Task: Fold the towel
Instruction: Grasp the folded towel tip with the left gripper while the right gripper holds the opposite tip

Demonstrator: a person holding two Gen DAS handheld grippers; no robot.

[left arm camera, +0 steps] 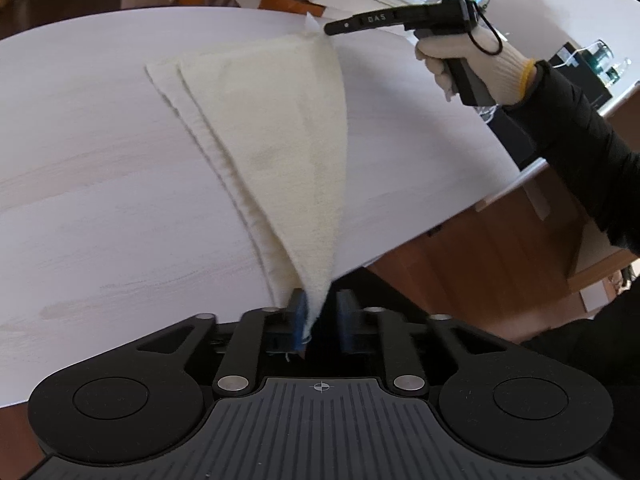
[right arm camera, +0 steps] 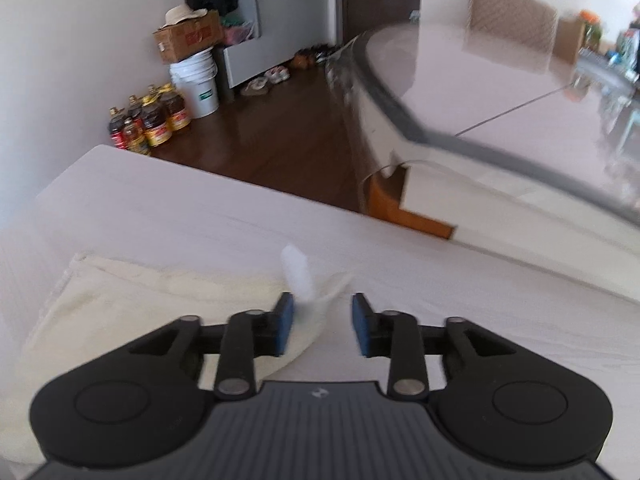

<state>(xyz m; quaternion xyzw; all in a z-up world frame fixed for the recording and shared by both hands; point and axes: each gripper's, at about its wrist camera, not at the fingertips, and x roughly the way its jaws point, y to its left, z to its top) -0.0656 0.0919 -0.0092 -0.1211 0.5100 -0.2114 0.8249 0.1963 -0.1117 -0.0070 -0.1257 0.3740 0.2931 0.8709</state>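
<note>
A cream towel point(left arm camera: 276, 144) lies folded on the white table point(left arm camera: 100, 160), its right edge raised between both grippers. My left gripper point(left arm camera: 322, 316) is open at the near corner; the corner rests against the left blue pad point(left arm camera: 299, 316), with a gap to the right pad. My right gripper point(right arm camera: 322, 326) is open at the far corner; the towel point(right arm camera: 120, 304) and its white tag point(right arm camera: 298, 276) lie against the left pad point(right arm camera: 284, 328). The right gripper also shows in the left wrist view point(left arm camera: 332, 28), held by a gloved hand.
The table edge point(left arm camera: 440, 220) runs close on the right, with brown floor below. A second, glossy table point(right arm camera: 500, 92) stands beyond a gap. Oil bottles point(right arm camera: 148, 120), a white bucket point(right arm camera: 198, 84) and a cardboard box point(right arm camera: 188, 38) sit by the wall.
</note>
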